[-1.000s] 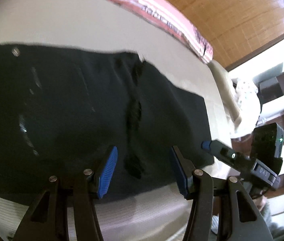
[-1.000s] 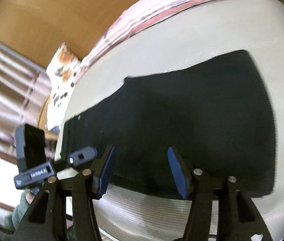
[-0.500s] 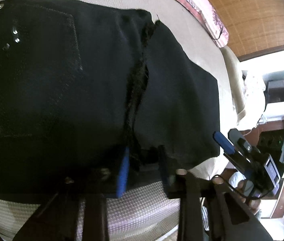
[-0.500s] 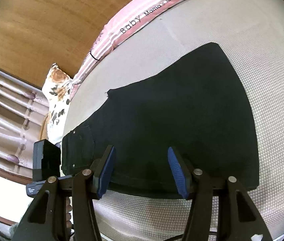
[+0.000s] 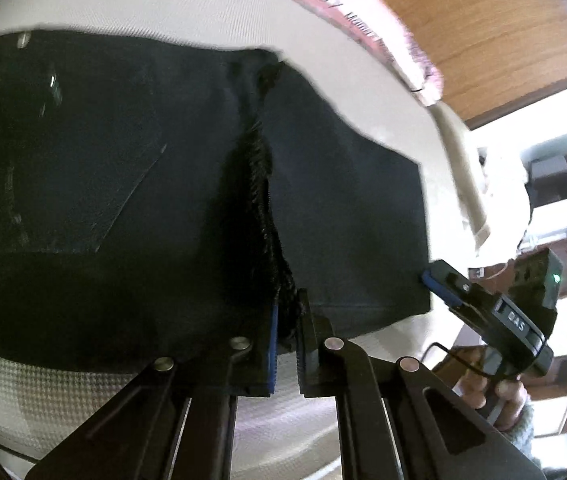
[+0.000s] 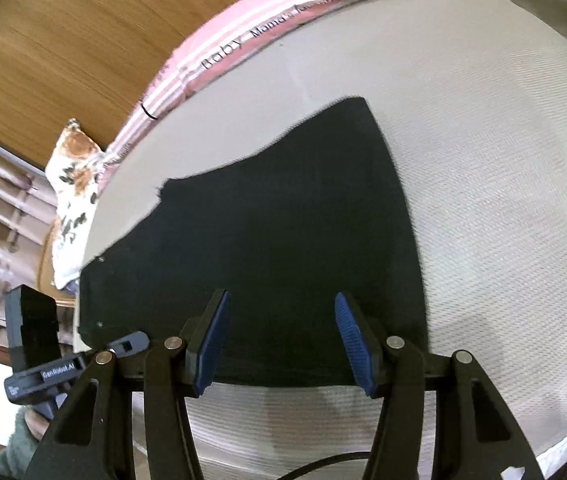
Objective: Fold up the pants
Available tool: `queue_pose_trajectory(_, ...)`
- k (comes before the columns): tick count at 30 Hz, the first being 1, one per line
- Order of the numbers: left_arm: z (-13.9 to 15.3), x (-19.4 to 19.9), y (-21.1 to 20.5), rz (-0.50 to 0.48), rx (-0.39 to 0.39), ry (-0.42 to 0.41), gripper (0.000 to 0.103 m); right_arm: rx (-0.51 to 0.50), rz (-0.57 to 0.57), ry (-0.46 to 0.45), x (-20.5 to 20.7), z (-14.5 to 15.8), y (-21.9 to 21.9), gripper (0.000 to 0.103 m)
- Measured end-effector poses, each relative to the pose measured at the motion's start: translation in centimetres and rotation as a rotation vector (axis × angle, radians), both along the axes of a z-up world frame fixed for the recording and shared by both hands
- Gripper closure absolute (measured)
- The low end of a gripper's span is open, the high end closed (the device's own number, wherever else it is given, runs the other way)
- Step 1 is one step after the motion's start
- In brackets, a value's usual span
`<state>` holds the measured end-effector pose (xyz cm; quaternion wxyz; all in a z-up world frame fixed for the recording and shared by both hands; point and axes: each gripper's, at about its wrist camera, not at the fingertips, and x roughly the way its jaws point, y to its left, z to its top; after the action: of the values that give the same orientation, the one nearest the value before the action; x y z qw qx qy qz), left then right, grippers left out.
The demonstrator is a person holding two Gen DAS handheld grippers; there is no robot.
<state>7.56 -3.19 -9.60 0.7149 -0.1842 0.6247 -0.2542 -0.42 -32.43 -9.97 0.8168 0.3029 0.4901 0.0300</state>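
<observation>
Black pants [image 5: 123, 200] lie flat on the cream mattress [image 6: 483, 160], filling mid-frame in both views. Left gripper [image 5: 287, 344], lower centre, is clenched on the pants' near edge at the seam. Right gripper [image 6: 279, 340] hangs released, jaws spread above the near edge.

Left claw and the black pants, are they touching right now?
Touching. The left wrist view shows the left claw nearly shut, pinching the dark bunched fold of the pants between its pads.

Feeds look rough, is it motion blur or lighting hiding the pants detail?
Left wrist view: pants underexposed, only pocket stitching readable; pink striped fabric smeared by motion; window side blown out. Right wrist view: pants a flat black patch with softened edges; mattress weave sharp; fisheye bends everything.
</observation>
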Motion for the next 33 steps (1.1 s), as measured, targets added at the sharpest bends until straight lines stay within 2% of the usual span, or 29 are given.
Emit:
queue_pose_trajectory(3,-1.4,0.0,-0.7,-0.010,0.052,0.017,0.095,-0.005,0.007,0.035,-0.1,-1.4,0.0,0.052)
queue_pose_trajectory(8,-0.4,-0.1,-1.8,-0.054,0.153,-0.035,0.085,-0.044,0.031,0.058,0.3,-1.5,0.4,0.052)
queue_pose_trajectory(11,0.8,-0.1,-2.4,-0.064,0.227,-0.097,0.080,-0.052,0.038,0.054,0.5,-0.8,0.2,0.052)
queue_pose_trajectory(14,2.2,0.1,-2.8,-0.091,0.257,-0.177,0.080,-0.125,0.060,0.005,1.4,0.8,0.1,0.051)
queue_pose_trajectory(16,3.1,0.4,-3.5,-0.118,0.289,-0.264,0.080,-0.167,0.065,-0.012,2.3,1.4,-0.2,0.051)
queue_pose_trajectory(19,3.4,1.6,-4.3,-0.145,0.288,-0.357,0.080,-0.217,0.062,-0.047,4.5,2.1,-0.9,0.051)
queue_pose_trajectory(23,3.2,4.8,-6.5,-0.151,0.280,-0.441,0.080,-0.228,0.049,-0.082,7.2,2.4,-1.7,0.055)
queue_pose_trajectory(27,2.0,7.9,-8.1,-0.186,0.276,-0.461,0.080,-0.259,0.042,-0.052,9.6,1.7,-2.6,0.061)
queue_pose_trajectory(33,-1.0,11.7,-8.8,-0.183,0.294,-0.387,0.080,-0.291,0.052,-0.024,11.4,0.1,-2.9,0.065)
